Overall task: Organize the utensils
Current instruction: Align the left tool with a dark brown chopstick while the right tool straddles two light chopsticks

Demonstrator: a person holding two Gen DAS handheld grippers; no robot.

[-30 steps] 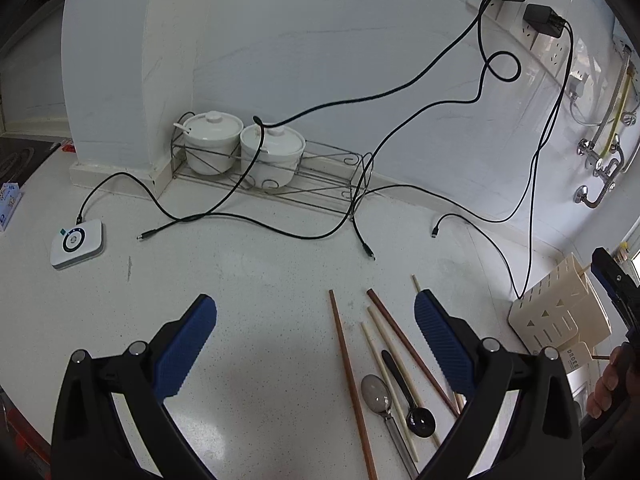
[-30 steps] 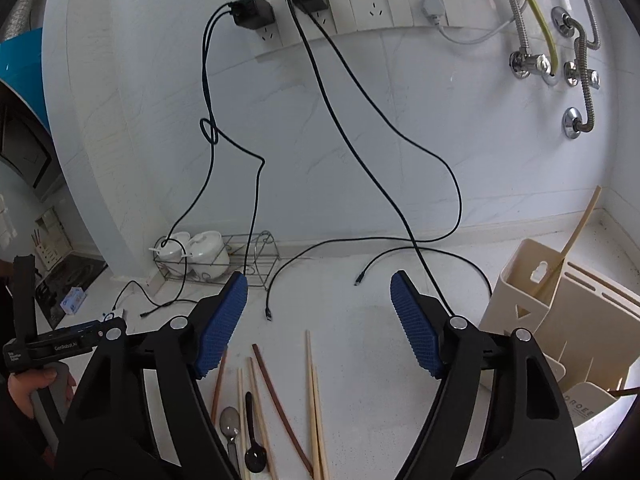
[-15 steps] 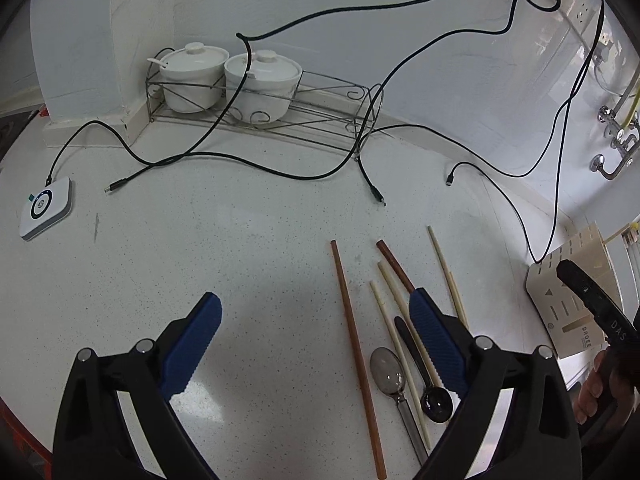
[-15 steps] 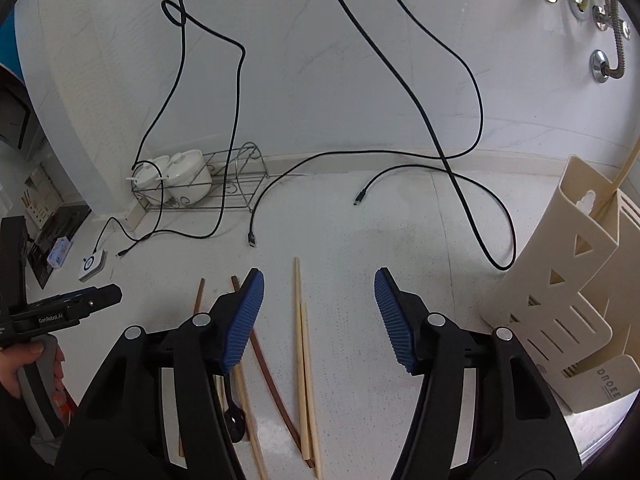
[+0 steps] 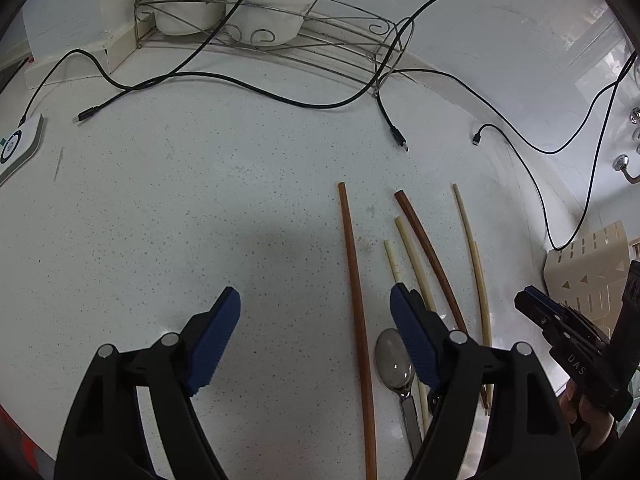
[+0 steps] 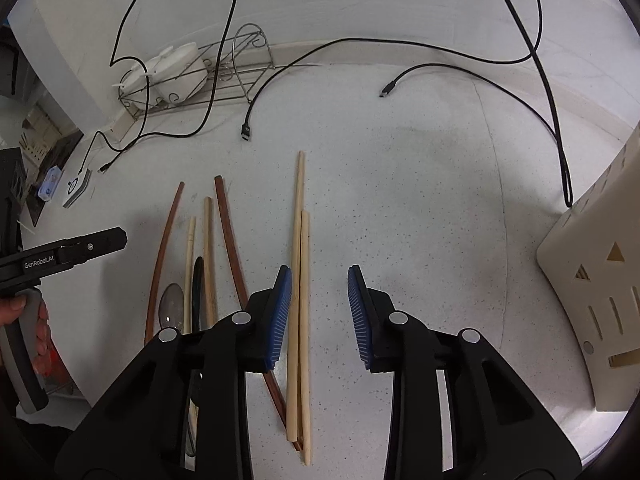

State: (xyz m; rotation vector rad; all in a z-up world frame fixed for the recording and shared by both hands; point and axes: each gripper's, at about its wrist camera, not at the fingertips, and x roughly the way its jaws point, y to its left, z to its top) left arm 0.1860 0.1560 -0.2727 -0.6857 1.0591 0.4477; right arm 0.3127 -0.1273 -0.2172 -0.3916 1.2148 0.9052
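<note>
Chopsticks, pale wooden pair, lie flat on speckled white counter, between right gripper pads, nearer left pad. Right gripper wide, nothing held. Left gripper wide, straddling long brown chopstick. Step: reaching. Next: lower, squeeze, carry to cream holder, far right.

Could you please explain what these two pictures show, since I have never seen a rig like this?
There is no robot here: a person holds a two-finger tool in each hand, each carrying a fisheye camera looking along its blue-padded fingers. One picture is from the left gripper, the other from the right gripper. Both are open and hold nothing. On the white counter lie brown and pale chopsticks and a spoon. A beige holder stands at the right, and a wire rack with white pots and loose cables sits behind.
</note>
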